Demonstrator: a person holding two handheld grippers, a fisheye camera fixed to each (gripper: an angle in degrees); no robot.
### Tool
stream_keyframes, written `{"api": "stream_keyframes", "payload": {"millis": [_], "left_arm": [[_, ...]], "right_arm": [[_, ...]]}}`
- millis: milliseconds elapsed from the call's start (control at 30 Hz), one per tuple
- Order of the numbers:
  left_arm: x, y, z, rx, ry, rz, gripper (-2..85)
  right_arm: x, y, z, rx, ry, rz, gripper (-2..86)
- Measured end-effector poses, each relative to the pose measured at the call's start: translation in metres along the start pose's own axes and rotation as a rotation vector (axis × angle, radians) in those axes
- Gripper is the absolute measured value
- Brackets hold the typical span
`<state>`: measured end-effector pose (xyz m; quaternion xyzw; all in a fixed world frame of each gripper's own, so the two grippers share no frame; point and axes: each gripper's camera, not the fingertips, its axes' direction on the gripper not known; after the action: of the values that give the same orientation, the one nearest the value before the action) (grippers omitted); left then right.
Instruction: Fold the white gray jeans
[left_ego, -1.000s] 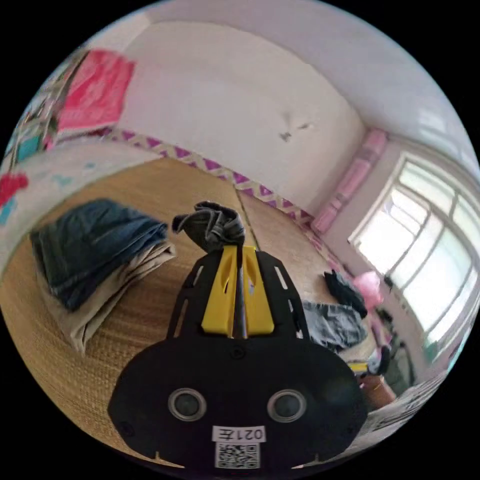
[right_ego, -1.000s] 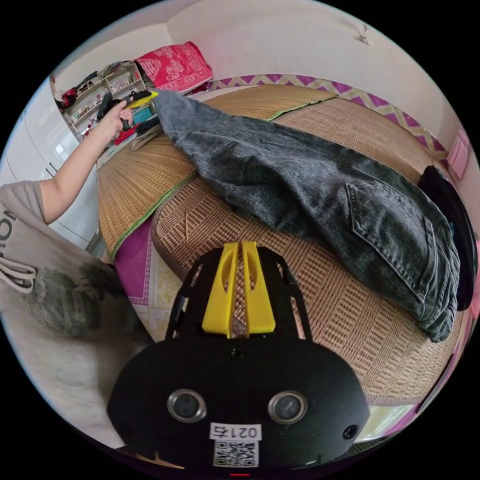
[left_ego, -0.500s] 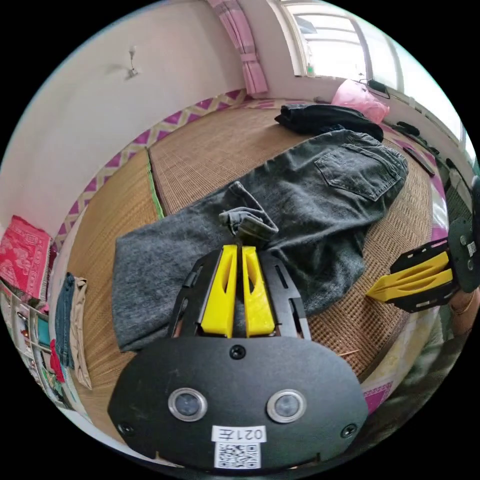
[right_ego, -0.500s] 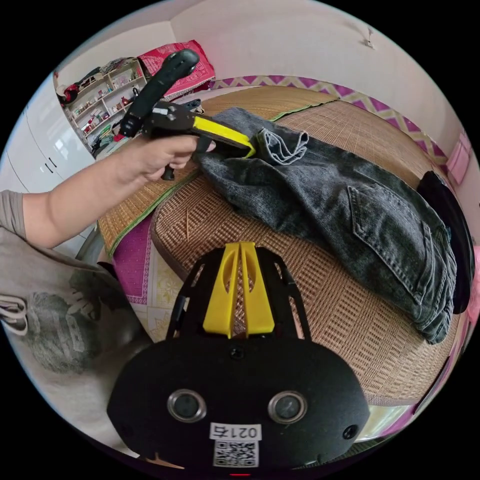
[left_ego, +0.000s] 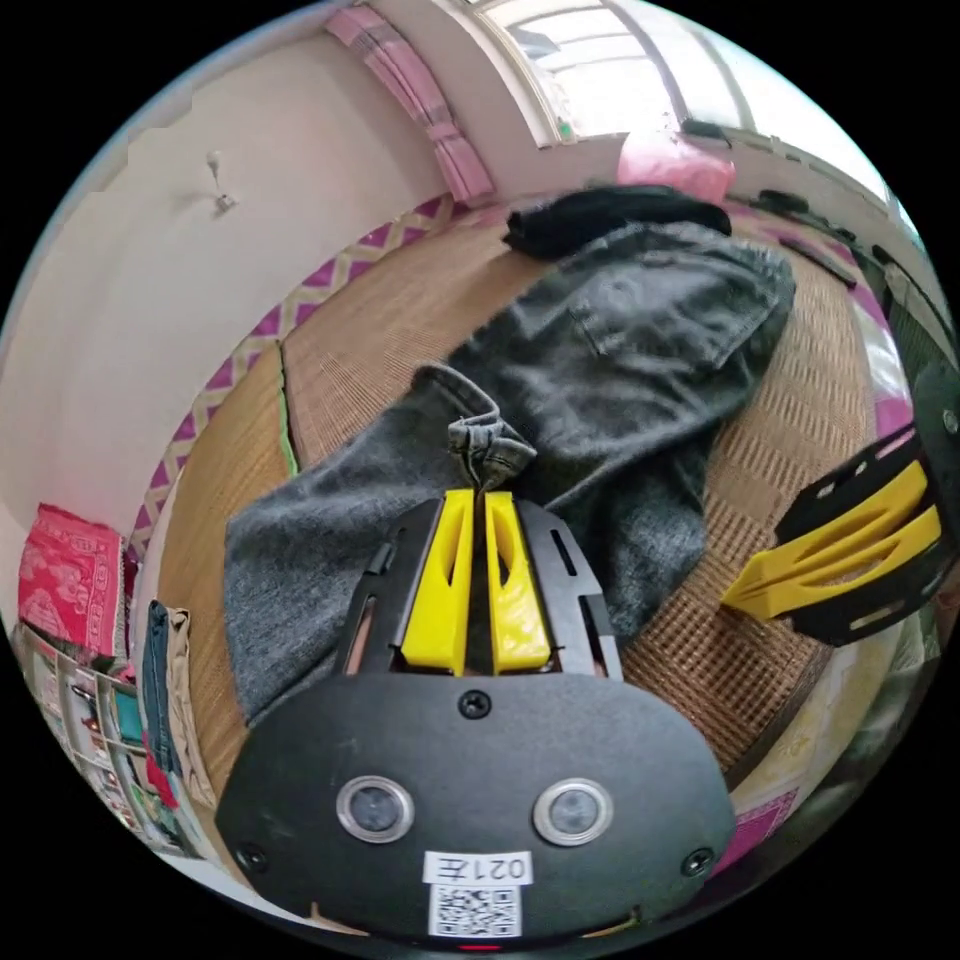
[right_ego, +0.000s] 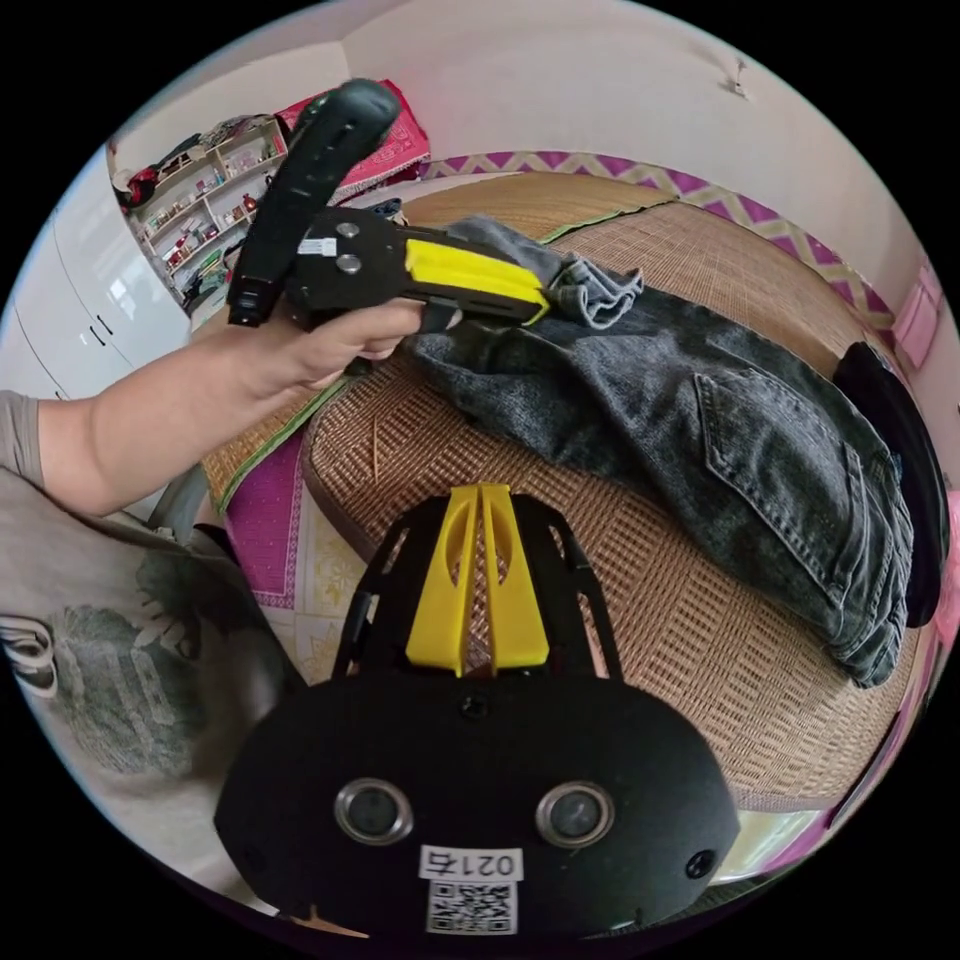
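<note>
Now the left tool (left_ego: 477, 493) has its two yellow jaws pressed together on a bunched hem of the jeans (left_ego: 600, 370), the crumpled cuff sticking out just past the jaw tips. Beyond that tool the rest of the dark grey jeans lies spread over a woven mat (left_ego: 400, 300), with the seat and a back pocket at the far end and one leg doubled back under the tool. Past the waistband sits a black garment (left_ego: 610, 215), touching or nearly touching the jeans.

Seen from the right gripper view, the left tool (right_ego: 545, 300) is held by a hand (right_ego: 330, 345) and hangs just above the jeans (right_ego: 760, 440), the cuff still in its tips. The right tool (right_ego: 478, 490) has its jaws nearly pressed together, a thin slit between them with only mat showing through; it grips nothing and hovers over bare mat (right_ego: 650, 620) on the near side of the jeans. In the left gripper view that right tool (left_ego: 735, 600) comes in from the side, close to the edge of the jeans but apart from them.
</note>
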<state>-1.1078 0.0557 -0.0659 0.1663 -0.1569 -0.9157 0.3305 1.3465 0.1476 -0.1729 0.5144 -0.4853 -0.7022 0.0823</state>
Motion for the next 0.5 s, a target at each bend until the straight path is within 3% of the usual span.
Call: {"api": "stream_keyframes", "payload": {"millis": [100,200,267,367,500], "left_arm": [[-0.004,0.007,0.002,-0.007,-0.051,0.046,-0.8],[-0.021,0.020,-0.010,0.070,-0.075,0.043,-0.4],[-0.053,0.039,-0.019,0.157,-0.047,-0.035,0.0],[-0.104,0.063,-0.028,0.236,0.100,-0.183,1.3],[-0.150,0.091,-0.043,0.363,0.163,-0.247,1.7]], "right_arm": [[0.039,-0.012,-0.023,0.013,-0.055,0.047,0.1],[0.120,0.016,-0.094,0.226,-0.098,0.323,2.1],[0.194,0.073,-0.162,0.414,-0.163,0.581,8.8],[0.261,0.141,-0.211,0.533,-0.124,0.869,11.8],[0.311,0.180,-0.226,0.662,-0.173,1.139,13.3]]}}
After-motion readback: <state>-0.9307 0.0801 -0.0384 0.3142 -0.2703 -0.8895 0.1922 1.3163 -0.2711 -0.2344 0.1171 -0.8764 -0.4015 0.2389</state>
